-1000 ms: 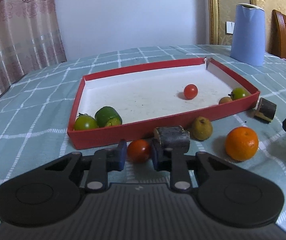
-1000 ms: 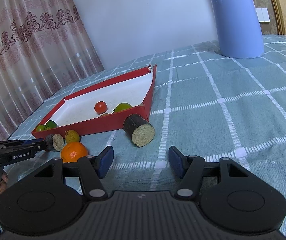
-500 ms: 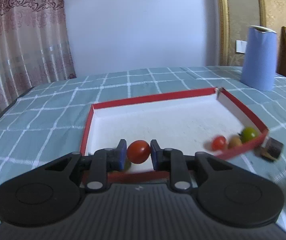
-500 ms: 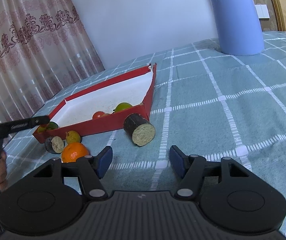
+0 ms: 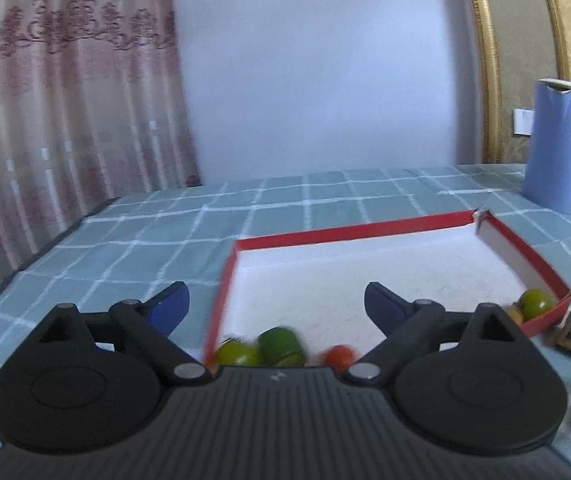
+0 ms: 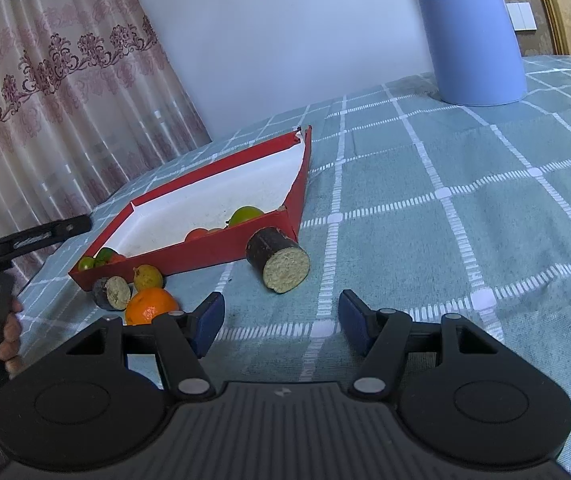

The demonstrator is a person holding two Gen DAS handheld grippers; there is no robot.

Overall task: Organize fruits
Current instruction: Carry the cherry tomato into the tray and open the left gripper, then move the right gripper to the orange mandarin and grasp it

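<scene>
Covering the whole table is a teal cloth (image 6: pixel 465 184) with a white check pattern, and on it lies a red tray (image 5: pixel 349 229) with a white floor. Behind the table hangs a pinkish curtain (image 5: pixel 65 120) with a dark flower border, next to a plain pale wall (image 5: pixel 317 64). At 2 o'clock from the tray stands a blue jug (image 5: pixel 557 148), and behind it I see a gold frame (image 5: pixel 485 60) and a white switch (image 5: pixel 522 121).

The left gripper (image 5: pixel 276 304) hovers over the near left corner of the tray; its jaws are opening, wide apart, with nothing between the pads. Just under it, inside the tray at its near edge, lies a red tomato (image 5: pixel 339 356), a bit blurred, and at 9 o'clock from it two green fruits (image 5: pixel 261 349). In the near right corner of the tray rests another green fruit (image 5: pixel 534 303).

The right gripper (image 6: pixel 281 320) is half open and empty, low over the cloth. At 12 o'clock from it a dark cut log (image 6: pixel 279 259) lies touching the outer wall of the tray. At 10 o'clock, outside the tray, sit an orange (image 6: pixel 150 306), a smaller log (image 6: pixel 112 293) and a yellow-green fruit (image 6: pixel 148 277), close together. A hand (image 6: pixel 5 332) at the left edge holds the handle of the other gripper.
</scene>
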